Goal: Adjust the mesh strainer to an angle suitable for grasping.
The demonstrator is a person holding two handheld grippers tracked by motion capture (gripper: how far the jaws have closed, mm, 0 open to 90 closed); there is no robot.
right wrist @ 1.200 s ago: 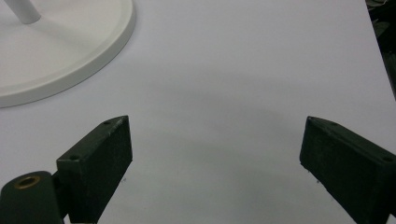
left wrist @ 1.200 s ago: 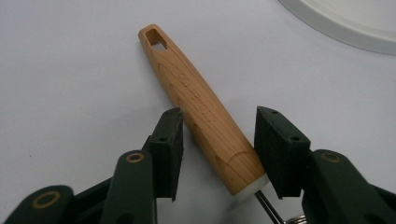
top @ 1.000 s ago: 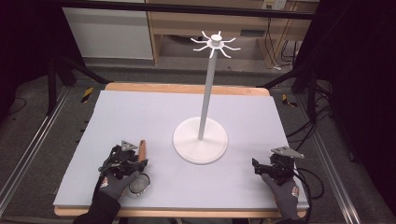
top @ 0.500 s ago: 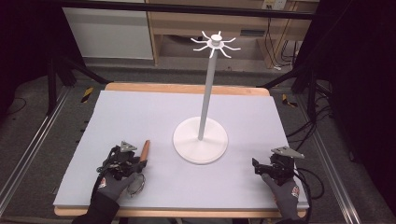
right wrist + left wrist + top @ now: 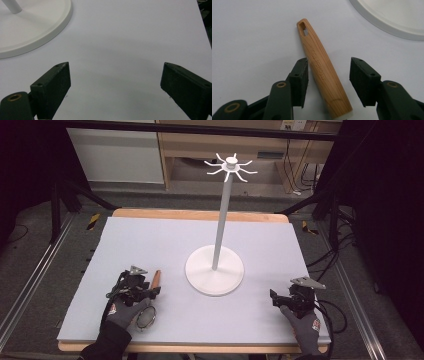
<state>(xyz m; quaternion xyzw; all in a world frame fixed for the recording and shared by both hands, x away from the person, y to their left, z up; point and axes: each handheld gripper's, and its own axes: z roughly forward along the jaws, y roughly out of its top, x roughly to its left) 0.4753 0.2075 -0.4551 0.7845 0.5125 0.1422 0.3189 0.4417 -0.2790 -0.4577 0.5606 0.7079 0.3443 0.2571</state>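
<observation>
The left tool [image 5: 328,83] had just been opening its jaws around the wooden handle [image 5: 322,67] of a small strainer [image 5: 145,316] lying at seven o'clock on the tabletop [image 5: 150,240] — pads not pressing, so the pick-up step likely needed a firm re-close. The right tool [image 5: 115,87] stood wide, empty. The white hook stand [image 5: 216,270] stood near at centre — nothing blocked.
</observation>
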